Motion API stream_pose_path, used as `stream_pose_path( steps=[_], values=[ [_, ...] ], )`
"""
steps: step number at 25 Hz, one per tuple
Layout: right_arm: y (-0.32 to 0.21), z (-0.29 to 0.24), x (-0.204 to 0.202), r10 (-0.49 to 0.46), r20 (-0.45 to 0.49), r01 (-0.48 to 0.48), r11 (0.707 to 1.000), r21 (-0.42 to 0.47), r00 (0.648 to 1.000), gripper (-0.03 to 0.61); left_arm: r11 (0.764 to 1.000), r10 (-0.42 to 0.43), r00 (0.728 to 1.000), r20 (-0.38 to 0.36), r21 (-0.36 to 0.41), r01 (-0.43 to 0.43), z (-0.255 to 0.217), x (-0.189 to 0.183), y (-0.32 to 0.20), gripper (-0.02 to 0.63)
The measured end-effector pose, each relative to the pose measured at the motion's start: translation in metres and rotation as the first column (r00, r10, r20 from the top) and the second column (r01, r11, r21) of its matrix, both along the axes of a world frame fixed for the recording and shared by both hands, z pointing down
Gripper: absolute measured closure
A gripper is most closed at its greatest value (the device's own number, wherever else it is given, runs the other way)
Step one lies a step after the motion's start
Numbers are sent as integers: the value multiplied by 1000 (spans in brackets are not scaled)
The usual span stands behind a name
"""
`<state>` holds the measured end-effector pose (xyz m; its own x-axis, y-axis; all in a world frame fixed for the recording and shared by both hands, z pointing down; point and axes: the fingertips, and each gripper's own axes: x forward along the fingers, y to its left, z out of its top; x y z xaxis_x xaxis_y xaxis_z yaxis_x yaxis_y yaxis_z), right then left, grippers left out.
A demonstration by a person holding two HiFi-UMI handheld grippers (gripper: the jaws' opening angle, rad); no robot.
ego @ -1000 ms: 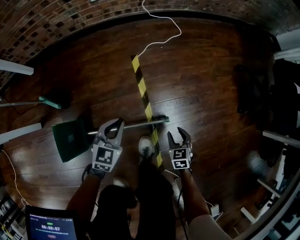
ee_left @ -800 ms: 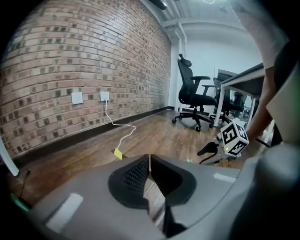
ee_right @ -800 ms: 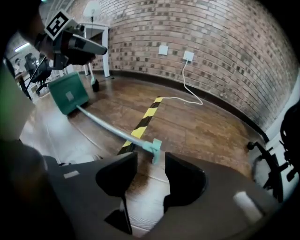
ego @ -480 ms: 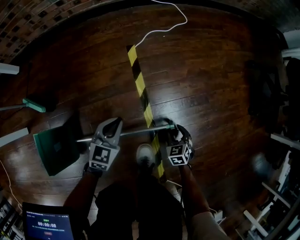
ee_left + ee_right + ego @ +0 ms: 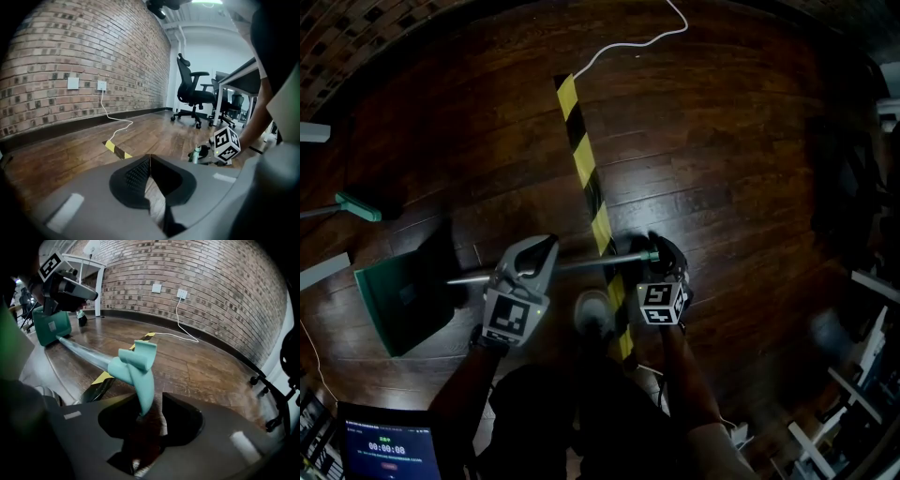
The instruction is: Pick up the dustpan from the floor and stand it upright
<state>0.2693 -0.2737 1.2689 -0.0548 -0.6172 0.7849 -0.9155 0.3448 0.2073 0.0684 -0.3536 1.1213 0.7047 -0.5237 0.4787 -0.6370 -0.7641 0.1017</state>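
Note:
The green dustpan (image 5: 403, 295) lies on the wooden floor at the left, and its metal pole (image 5: 581, 263) runs right to a teal handle end (image 5: 136, 364). My right gripper (image 5: 666, 255) is at that end. Its jaws are closing with the teal grip between them, and a gap still shows beside the right pad (image 5: 151, 404). My left gripper (image 5: 530, 262) hovers over the pole near the pan. Its pads (image 5: 149, 158) meet at the tips with nothing seen between them, and its body hides the pole beneath.
A yellow-black tape strip (image 5: 586, 169) crosses the floor under the pole. A white cable (image 5: 628, 45) trails from the brick wall. A teal broom head (image 5: 358, 206) lies at far left. A shoe (image 5: 595, 314) stands between my grippers. An office chair (image 5: 194, 96) and desks stand to the right.
Both grippers have come down onto the dustpan's pole. The right jaws now straddle the teal handle end. The left jaws, open earlier, now meet.

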Motion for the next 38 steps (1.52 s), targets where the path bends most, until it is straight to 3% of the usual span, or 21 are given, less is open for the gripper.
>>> stream_pose_path(
  steps=[5,11,30,38],
  values=[
    [-1,-8,-5,-29,-25,30,1000,5,999,477,1000,-14,1000,-18,16,14,-23,-4,-2,612],
    [-5,-53,-8,-2,-39,4,999,34,999,485,997,-76,996,-37,15,76,-58,-19,-4,612],
    [6,-395,4,36,-207,-11,993,119,978,472,967,-249,968,-39,51,251,-340,-107,23,612],
    [5,-500,-2,35,-289,25,980,200,957,444,953,-274,961,-46,125,278,-436,-137,31,612]
  ],
)
